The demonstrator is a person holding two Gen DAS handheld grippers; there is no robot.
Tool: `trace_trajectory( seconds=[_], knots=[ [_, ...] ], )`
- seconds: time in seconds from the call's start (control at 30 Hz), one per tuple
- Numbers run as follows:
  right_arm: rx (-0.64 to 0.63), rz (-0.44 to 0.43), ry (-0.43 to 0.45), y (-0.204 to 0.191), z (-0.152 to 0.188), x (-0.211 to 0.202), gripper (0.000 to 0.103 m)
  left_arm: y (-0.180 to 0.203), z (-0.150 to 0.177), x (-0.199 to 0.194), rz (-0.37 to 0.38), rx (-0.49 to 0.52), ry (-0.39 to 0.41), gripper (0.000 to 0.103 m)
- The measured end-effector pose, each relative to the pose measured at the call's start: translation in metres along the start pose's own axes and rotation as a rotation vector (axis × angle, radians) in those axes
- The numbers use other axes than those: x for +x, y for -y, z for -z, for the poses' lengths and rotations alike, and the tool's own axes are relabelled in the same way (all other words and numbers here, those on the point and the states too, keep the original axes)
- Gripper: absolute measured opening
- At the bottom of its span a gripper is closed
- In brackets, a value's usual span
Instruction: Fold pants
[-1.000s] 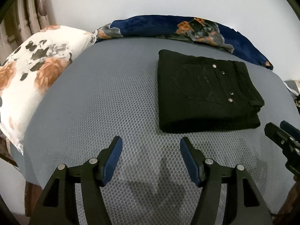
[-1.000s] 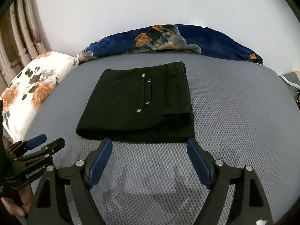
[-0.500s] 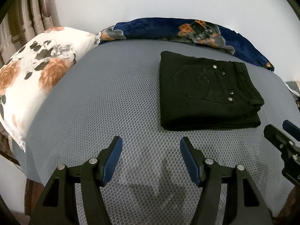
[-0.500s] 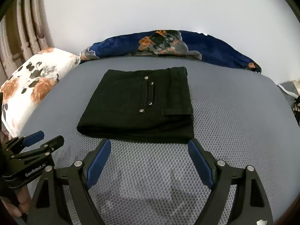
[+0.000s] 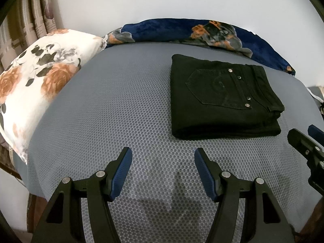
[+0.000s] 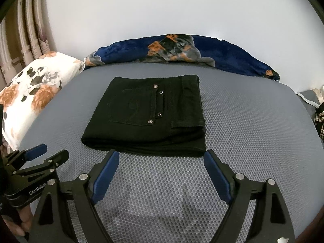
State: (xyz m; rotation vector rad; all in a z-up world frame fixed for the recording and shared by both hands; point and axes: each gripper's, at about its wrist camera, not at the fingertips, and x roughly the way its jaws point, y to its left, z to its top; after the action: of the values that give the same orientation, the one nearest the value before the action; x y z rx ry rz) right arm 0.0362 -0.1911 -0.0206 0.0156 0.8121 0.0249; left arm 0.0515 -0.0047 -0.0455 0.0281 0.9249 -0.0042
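— Surveying surface: grey honeycomb mattress [image 5: 113, 105], floral pillow [image 5: 36, 85] left, blue blanket [image 6: 182, 50] against white wall.
— Black pants [image 6: 149, 117] folded mid-mattress; left gripper [image 5: 162, 168] and right gripper [image 6: 160, 170] both spread, empty.

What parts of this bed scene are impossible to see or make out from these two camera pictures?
- Folded black pants: lower layers and underside, both views, covered by the top fold.
- Embroidery on the back pocket: left view, too faint to read.
- Right gripper in the left view: cut off by the right edge.
- Patterned thing: right view, cut by the frame edge.
- Floral pillow: left side cut off by the fisheye rim.
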Motion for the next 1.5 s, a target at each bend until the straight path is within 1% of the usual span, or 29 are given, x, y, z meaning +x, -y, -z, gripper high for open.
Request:
trace_trajectory(
  seconds=[0.97, 1.5],
  knots=[
    [-0.009, 0.001, -0.026, -0.0020, 0.0050, 0.0029, 0.085, 0.0070, 0.0014, 0.0011, -0.004, 0.027, -0.001, 0.065],
    [-0.008, 0.001, -0.036, -0.0004, 0.0042, 0.0038, 0.085, 0.0080, -0.0014, 0.0039, 0.012, 0.047, -0.004, 0.065]
  ],
)
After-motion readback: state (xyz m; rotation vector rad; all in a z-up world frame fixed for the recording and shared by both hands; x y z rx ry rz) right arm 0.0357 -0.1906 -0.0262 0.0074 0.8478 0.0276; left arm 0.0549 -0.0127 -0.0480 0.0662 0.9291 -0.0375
